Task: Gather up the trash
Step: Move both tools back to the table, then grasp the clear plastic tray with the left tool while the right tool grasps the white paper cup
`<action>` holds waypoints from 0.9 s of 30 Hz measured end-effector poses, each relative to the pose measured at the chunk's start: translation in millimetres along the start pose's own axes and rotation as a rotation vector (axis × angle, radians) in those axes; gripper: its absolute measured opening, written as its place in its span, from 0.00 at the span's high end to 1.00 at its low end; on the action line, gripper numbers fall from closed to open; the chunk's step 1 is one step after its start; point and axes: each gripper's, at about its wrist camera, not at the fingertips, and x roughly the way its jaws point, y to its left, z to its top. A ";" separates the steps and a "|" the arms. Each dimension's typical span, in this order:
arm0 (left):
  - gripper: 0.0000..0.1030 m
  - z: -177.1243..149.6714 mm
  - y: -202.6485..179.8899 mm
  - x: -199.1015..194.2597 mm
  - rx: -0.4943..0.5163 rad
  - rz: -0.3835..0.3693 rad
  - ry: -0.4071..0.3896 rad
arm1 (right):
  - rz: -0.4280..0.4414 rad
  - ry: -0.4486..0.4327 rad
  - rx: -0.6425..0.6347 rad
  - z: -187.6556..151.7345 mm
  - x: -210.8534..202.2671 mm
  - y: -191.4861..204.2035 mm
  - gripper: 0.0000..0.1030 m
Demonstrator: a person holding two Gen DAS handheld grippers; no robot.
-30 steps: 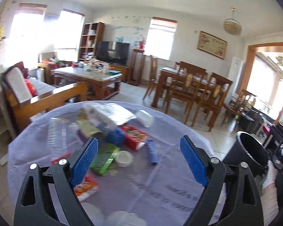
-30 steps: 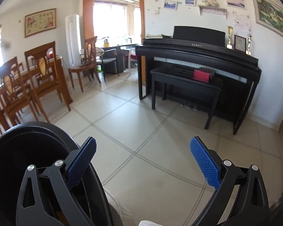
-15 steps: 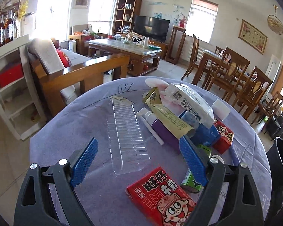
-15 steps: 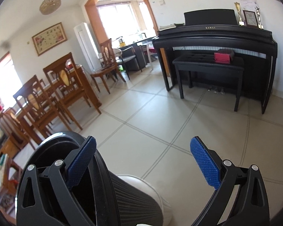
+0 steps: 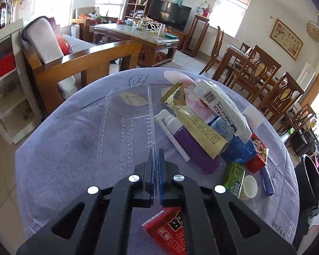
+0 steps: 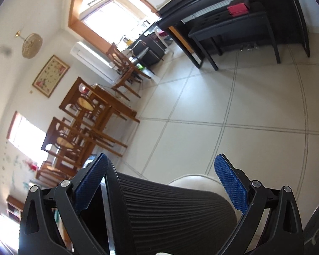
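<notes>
A clear plastic tray (image 5: 125,123) lies on the round table's lilac cloth (image 5: 63,138). My left gripper (image 5: 156,155) has its jaws closing to a pinch on the tray's near right wall, and the blue pads press on it. To the right lies a heap of trash: a purple bottle (image 5: 193,148), a yellow wrapper (image 5: 193,123), a white packet (image 5: 223,108), a green gum pack (image 5: 234,176) and a paper cup (image 5: 249,188). A red carton (image 5: 170,231) lies under the gripper. My right gripper (image 6: 161,180) stands open, rolled sideways over a black ribbed bin (image 6: 170,212).
The bin (image 5: 310,182) stands off the table's right edge, by a gloved hand. A wooden sofa (image 5: 85,61) lies beyond the table, dining chairs (image 5: 272,89) to the right. Tiled floor (image 6: 234,106) and a black piano (image 6: 234,17) lie past the bin.
The left gripper swung left to the clear tray, then shut on its right wall. The right gripper rolled sideways and the bin now fills the space between its fingers.
</notes>
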 end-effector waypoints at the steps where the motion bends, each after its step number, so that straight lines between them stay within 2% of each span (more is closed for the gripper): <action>1: 0.97 0.1 -0.9 0.2 0.000 -0.004 0.003 | 0.012 0.006 0.021 -0.9 -0.2 -3.7 0.05; 3: 0.97 0.1 -1.6 -1.6 -0.002 -0.003 -0.002 | 0.072 0.026 0.102 -3.0 1.2 -18.3 0.05; 7: 0.97 0.3 -2.4 -5.4 -0.013 -0.022 -0.011 | 0.134 0.041 0.238 -11.0 5.9 -47.8 0.05; 9: 0.97 0.8 -4.8 -4.8 -0.016 -0.022 -0.007 | 0.140 0.051 0.240 -16.3 10.9 -54.1 0.05; 11: 0.96 0.7 -6.6 -3.4 -0.013 -0.024 0.001 | 0.187 0.071 0.238 -19.4 17.6 -56.0 0.05; 14: 0.96 0.2 -8.8 -3.9 -0.001 -0.016 0.008 | 0.135 0.049 0.112 -12.1 12.6 -41.9 0.05; 16: 0.96 -1.0 -8.7 -6.4 0.002 -0.018 0.001 | 0.064 0.010 -0.044 -5.2 4.9 -28.4 0.05; 17: 0.96 -1.1 -9.5 -8.0 0.005 -0.017 -0.005 | -0.002 -0.026 -0.164 -4.0 -1.0 -18.3 0.05; 19: 0.96 -2.1 -10.5 -10.8 0.014 -0.007 -0.015 | -0.214 -0.142 -0.367 -5.9 -20.1 1.0 0.05; 20: 0.96 -2.2 -12.0 -12.8 0.018 -0.008 -0.023 | -0.247 -0.233 -0.395 -7.9 -38.7 5.1 0.05; 21: 0.96 -2.1 -12.6 -14.5 0.022 -0.007 -0.031 | -0.184 -0.325 -0.406 -11.0 -64.5 11.1 0.05; 22: 0.96 -1.7 -13.7 -15.8 0.027 -0.004 -0.041 | -0.034 -0.393 -0.416 -16.2 -92.3 20.0 0.05; 23: 0.96 -1.9 -15.5 -17.8 0.034 -0.003 -0.052 | 0.124 -0.419 -0.443 -22.0 -116.0 33.3 0.05; 24: 0.96 -2.4 -16.9 -20.3 0.041 -0.006 -0.065 | 0.261 -0.406 -0.500 -31.1 -136.4 55.3 0.05; 25: 0.96 -2.7 -17.2 -23.6 0.040 -0.012 -0.083 | 0.372 -0.357 -0.581 -44.9 -153.6 81.5 0.05; 26: 0.96 -3.3 -16.8 -26.5 0.034 -0.019 -0.100 | 0.494 -0.273 -0.675 -64.3 -168.4 111.1 0.05; 27: 0.96 -3.8 -16.3 -29.8 0.030 -0.029 -0.119 | 0.622 -0.154 -0.766 -87.5 -178.9 139.7 0.05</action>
